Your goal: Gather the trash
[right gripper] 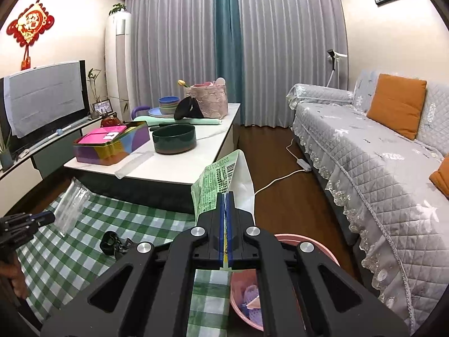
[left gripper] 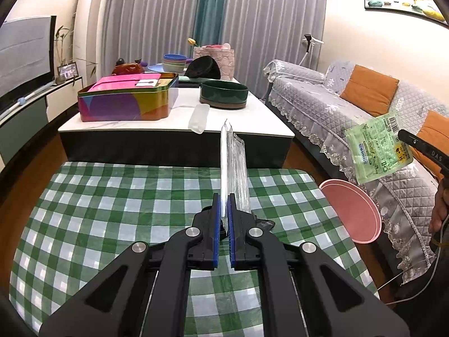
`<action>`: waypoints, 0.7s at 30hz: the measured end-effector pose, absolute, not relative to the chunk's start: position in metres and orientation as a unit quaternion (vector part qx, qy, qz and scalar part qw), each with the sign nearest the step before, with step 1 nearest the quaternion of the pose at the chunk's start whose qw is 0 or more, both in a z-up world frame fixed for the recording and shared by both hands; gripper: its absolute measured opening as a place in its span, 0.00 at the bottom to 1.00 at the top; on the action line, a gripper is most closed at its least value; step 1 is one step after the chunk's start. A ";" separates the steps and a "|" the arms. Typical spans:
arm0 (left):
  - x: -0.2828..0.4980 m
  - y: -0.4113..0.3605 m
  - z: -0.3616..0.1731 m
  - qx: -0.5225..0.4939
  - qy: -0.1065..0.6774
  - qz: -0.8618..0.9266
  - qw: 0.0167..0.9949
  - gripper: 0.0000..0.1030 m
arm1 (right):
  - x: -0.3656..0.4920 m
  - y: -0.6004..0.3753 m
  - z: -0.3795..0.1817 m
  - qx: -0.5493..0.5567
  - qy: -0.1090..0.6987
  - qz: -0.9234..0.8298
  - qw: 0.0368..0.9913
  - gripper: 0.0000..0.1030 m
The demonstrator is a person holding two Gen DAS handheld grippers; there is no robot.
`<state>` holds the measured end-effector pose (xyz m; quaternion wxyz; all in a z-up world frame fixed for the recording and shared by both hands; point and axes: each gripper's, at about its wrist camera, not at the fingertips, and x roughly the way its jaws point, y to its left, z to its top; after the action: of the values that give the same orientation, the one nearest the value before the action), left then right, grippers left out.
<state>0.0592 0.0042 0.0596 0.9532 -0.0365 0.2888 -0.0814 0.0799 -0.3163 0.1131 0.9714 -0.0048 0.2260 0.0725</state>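
Observation:
My left gripper (left gripper: 223, 196) is shut on a clear plastic wrapper (left gripper: 235, 165) that stands up from its blue pads above the green checked cloth (left gripper: 112, 210). The same wrapper (right gripper: 70, 207) shows at the left of the right wrist view, with the left gripper (right gripper: 45, 216) beside it. My right gripper (right gripper: 226, 194) is shut on a green printed packet (right gripper: 217, 182), held above the cloth's right edge. In the left wrist view that green packet (left gripper: 377, 151) hangs at the right from the right gripper's finger (left gripper: 421, 147). A pink bin (right gripper: 280, 295) stands below the right gripper with trash inside.
A small black crumpled item (right gripper: 115, 243) lies on the cloth. Behind the cloth stands a low white table (left gripper: 252, 120) with a colourful tin (left gripper: 126, 98), a dark green bowl (left gripper: 224, 94) and a clear bottle (left gripper: 198, 118). A grey covered sofa (right gripper: 378, 154) runs along the right.

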 end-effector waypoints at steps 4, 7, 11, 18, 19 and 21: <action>0.060 -0.001 0.060 -0.035 0.289 -0.086 0.953 0.05 | 0.077 -0.320 0.113 -0.014 0.224 0.066 0.972 0.02; 0.060 -0.005 0.060 -0.033 0.288 -0.090 0.953 0.05 | 0.075 -0.324 0.114 -0.021 0.219 0.059 0.974 0.02; 0.060 -0.008 0.060 -0.031 0.289 -0.094 0.952 0.05 | 0.075 -0.335 0.118 -0.014 0.215 0.046 0.975 0.02; 0.063 -0.014 0.060 -0.028 0.288 -0.098 0.952 0.05 | 0.076 -0.345 0.118 -0.008 0.215 0.032 0.976 0.02; 0.063 -0.015 0.060 -0.028 0.288 -0.099 0.952 0.05 | 0.076 -0.346 0.118 -0.008 0.215 0.031 0.976 0.02; 0.064 -0.016 0.060 -0.028 0.288 -0.100 0.952 0.05 | 0.076 -0.349 0.118 -0.005 0.215 0.027 0.976 0.02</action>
<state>0.0641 -0.0159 0.0602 0.9519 -0.0281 0.2882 -0.0999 0.0764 -0.3490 0.1177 0.9761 -0.0051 0.2154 0.0267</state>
